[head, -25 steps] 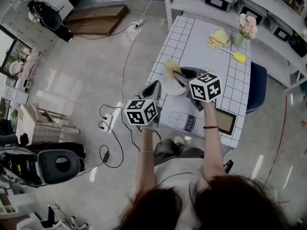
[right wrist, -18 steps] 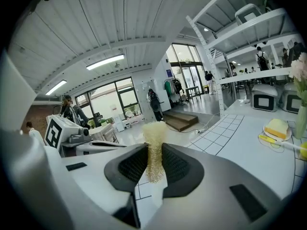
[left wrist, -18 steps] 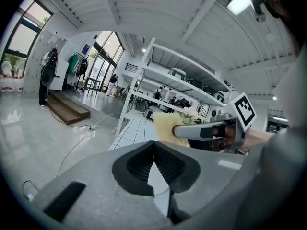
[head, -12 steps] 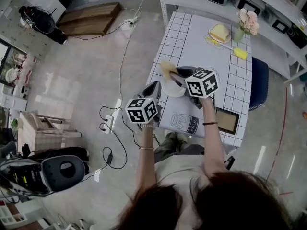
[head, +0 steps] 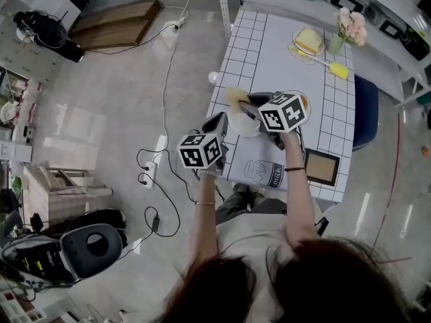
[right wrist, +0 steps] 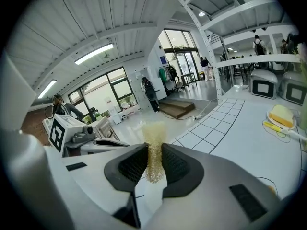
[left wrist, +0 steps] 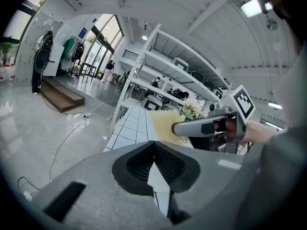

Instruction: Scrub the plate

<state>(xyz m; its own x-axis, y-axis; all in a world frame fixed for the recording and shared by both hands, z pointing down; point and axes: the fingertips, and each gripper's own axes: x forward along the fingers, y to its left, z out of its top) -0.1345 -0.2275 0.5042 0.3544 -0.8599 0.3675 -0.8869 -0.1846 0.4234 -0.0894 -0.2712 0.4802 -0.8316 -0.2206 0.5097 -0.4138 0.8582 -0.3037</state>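
left gripper [head: 217, 125], right gripper [head: 248, 108]: 2 | scrub pad [head: 236, 96]: 1 | vase [head: 335, 47]: 1

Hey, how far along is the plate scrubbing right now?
Done: the left gripper is shut on the rim of the plate, and the right gripper is shut on the yellow scrubber. In hand: the scrubber sits at the plate's far edge. Left: I can't tell how clean the plate is, so probably more scrubbing, then setting it down.

I see a gridded counter [head: 269, 52] carrying pink flowers [head: 351, 27], a yellow brush [head: 335, 70] and a dark picture frame [head: 320, 167]; a power strip [head: 159, 150] lies on the floor [head: 101, 113].
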